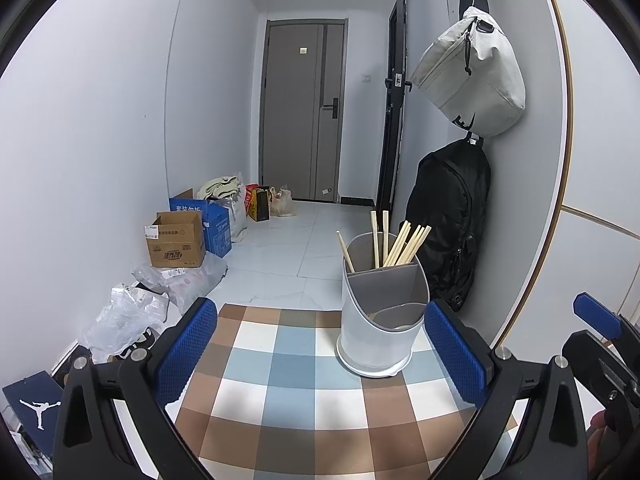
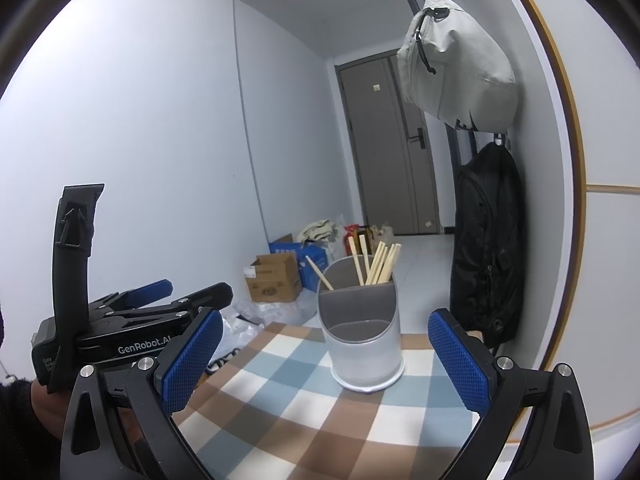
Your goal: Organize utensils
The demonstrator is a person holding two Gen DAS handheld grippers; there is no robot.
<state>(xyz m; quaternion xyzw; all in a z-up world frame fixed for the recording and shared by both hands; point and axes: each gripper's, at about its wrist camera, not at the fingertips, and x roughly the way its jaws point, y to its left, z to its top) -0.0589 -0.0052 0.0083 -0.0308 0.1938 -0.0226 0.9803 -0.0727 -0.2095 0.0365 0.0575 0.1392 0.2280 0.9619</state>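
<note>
Both claws spread — left claw [image 1: 320, 354], "GenRobot.AI" on body; right claw [image 2: 326, 360] — w/ chopsticks [image 2: 378, 266] in holder [image 2: 362, 344].

L wrist: faces door [image 1: 302, 120], near holder [image 1: 380, 308] | R wrist: same, further right | shared: holder, tablecloth [image 2: 320, 412]

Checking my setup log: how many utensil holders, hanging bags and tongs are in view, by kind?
Utensil holder: 1
Hanging bags: 2, the pale bag and the black backpack
Tongs: 2, the left tongs and the right tongs, both open
Total: 5
</note>
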